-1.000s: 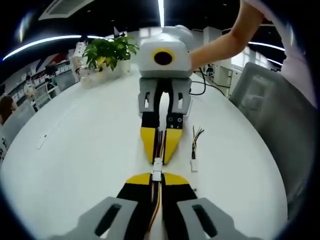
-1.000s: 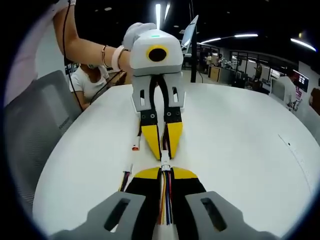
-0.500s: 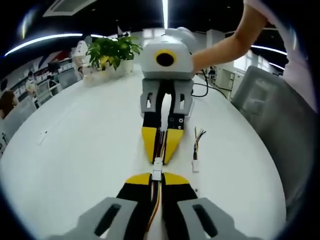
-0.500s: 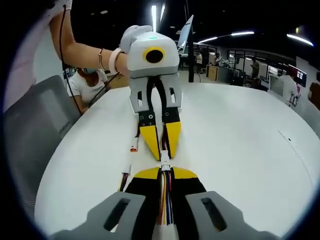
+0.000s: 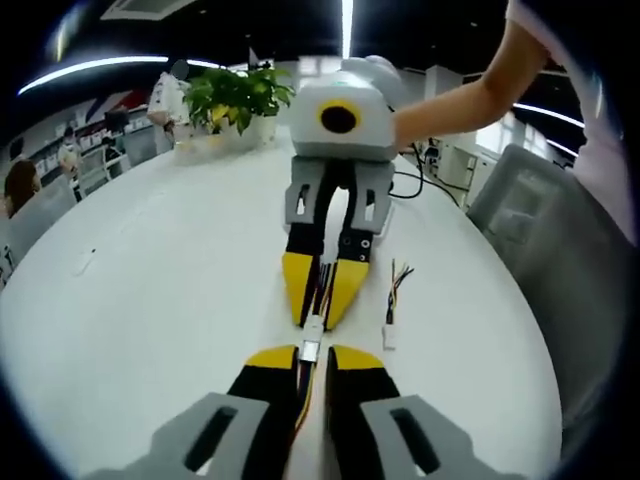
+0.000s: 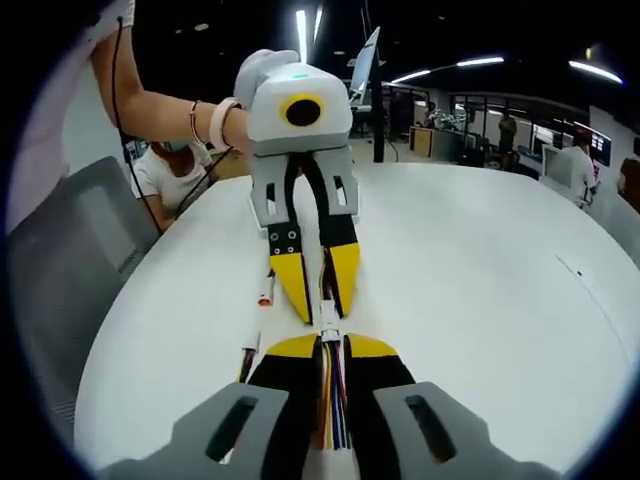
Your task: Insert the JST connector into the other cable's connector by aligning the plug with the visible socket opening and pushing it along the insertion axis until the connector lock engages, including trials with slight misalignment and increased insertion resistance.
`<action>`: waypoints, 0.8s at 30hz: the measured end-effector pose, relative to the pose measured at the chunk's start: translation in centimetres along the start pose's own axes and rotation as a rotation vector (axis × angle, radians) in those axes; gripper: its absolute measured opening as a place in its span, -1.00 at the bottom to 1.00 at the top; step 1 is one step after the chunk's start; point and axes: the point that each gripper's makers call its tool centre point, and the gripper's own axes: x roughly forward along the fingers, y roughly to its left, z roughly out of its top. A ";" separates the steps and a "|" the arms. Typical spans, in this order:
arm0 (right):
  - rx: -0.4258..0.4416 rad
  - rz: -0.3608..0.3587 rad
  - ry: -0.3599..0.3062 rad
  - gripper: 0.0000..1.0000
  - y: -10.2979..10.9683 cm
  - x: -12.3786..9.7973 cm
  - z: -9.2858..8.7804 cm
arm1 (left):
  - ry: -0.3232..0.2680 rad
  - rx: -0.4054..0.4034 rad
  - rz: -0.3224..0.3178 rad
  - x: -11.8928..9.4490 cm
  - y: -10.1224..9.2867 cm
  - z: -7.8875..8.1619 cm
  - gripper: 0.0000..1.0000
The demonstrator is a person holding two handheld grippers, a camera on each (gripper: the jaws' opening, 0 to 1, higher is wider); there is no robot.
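Observation:
In the left gripper view my left gripper [image 5: 306,353] is shut on a cable with orange and yellow wires. The cable ends in a white JST connector [image 5: 311,346]. Facing it tip to tip, my right gripper [image 5: 318,316] is shut on the other cable, whose white connector [image 5: 314,325] touches the first end to end. In the right gripper view the joined white connectors [image 6: 328,324] sit between my right gripper [image 6: 330,346] and my left gripper [image 6: 322,312]. How deep the plug sits is hidden by the jaws.
On the white table [image 5: 150,270] lies a spare cable [image 5: 392,300] with a white plug. Beside the left gripper is a red-tipped cable [image 6: 265,290]. A potted plant [image 5: 235,95] stands at the far edge, grey chairs [image 5: 530,220] [image 6: 60,270] stand alongside, and a person [image 6: 170,165] sits behind.
Both grippers have stayed tip to tip and shut on their cables, with the connectors together. Both views have shifted a little with the hands.

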 end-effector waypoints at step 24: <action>0.022 -0.008 0.013 -0.70 -0.2 -0.5 -0.2 | 0.006 -0.031 0.023 0.1 0.1 0.2 -0.65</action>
